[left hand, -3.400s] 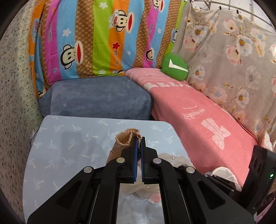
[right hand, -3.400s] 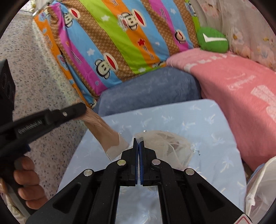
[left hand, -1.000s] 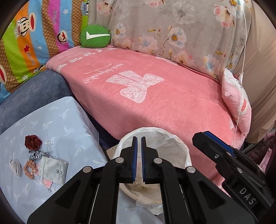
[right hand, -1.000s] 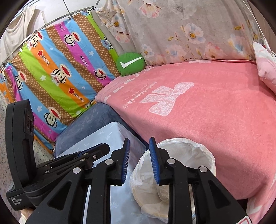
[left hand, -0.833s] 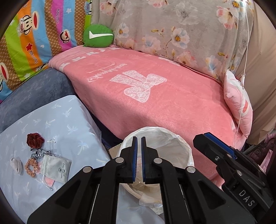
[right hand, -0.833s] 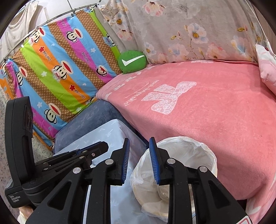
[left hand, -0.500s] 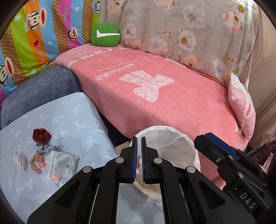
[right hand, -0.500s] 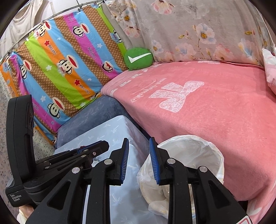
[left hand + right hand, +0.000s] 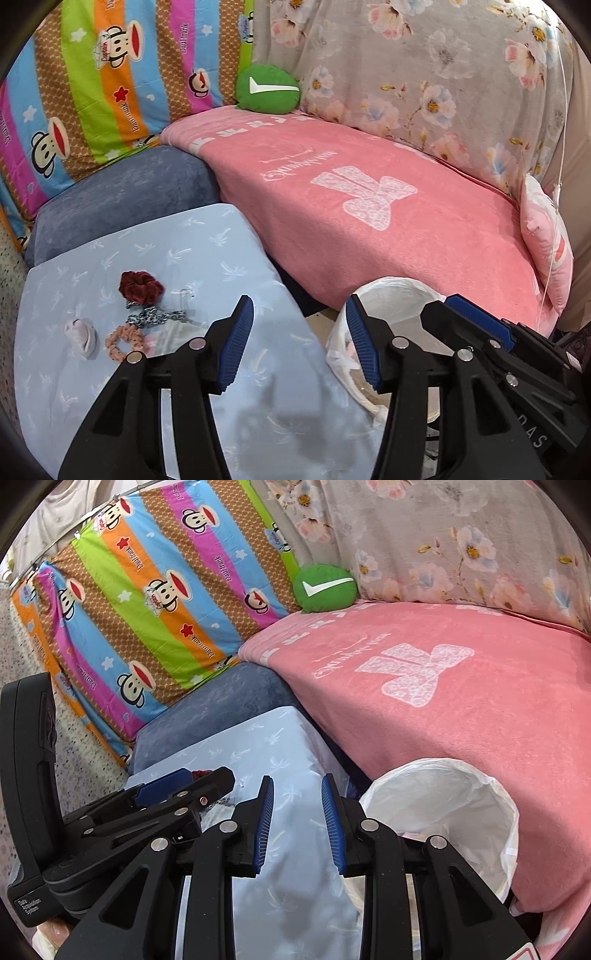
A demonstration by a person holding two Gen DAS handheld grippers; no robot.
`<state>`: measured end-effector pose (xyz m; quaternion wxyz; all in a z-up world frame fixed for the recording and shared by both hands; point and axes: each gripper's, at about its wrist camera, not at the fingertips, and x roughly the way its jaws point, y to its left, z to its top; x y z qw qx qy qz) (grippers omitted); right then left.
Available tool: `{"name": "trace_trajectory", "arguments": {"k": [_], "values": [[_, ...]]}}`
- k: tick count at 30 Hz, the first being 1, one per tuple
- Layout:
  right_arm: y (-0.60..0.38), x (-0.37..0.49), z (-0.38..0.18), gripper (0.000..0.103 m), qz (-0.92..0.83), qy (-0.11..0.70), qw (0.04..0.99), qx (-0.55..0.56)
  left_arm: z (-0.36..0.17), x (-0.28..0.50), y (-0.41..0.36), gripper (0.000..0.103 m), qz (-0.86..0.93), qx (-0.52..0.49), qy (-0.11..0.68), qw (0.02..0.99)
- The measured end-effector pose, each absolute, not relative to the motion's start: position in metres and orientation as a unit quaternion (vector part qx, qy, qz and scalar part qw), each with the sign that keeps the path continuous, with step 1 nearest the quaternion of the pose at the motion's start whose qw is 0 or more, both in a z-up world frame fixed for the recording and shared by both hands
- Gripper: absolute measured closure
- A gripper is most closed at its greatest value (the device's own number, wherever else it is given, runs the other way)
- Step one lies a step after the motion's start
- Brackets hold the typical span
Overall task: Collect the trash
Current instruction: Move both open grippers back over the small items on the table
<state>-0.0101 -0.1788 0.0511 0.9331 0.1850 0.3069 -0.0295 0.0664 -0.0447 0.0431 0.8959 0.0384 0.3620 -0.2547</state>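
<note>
Blue-padded grippers side by side — both spread wide, empty.
Left gripper (image 9: 299, 343) hovers over the table edge (image 9: 258, 243); right gripper (image 9: 297, 823) beside the white-lined bin (image 9: 480, 786).

I count two tools, left (image 9: 299, 343) and right (image 9: 297, 825), one lined bin (image 9: 399, 291), two scrunchies (image 9: 140, 284), one green cushion (image 9: 267, 86) at twelve o'clock.
</note>
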Motion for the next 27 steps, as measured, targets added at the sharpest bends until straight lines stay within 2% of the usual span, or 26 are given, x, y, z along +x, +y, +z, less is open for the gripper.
{"name": "trace_trajectory", "arguments": {"k": [14, 21, 27], "values": [[-0.128, 0.023, 0.035, 0.070, 0.004, 0.335, 0.928, 0.164, 0.025, 0.091, 0.022, 0.052, -0.194, 0.005, 0.380, 0.904], [-0.092, 0.045, 0.015, 0.065, 0.020, 0.358, 0.922, 0.148, 0.004, 0.104, 0.077, 0.038, -0.128, -0.003, 0.391, 0.911], [-0.055, 0.067, -0.009, 0.065, 0.040, 0.382, 0.914, 0.130, -0.019, 0.118, 0.124, 0.035, -0.074, -0.011, 0.411, 0.909]]}}
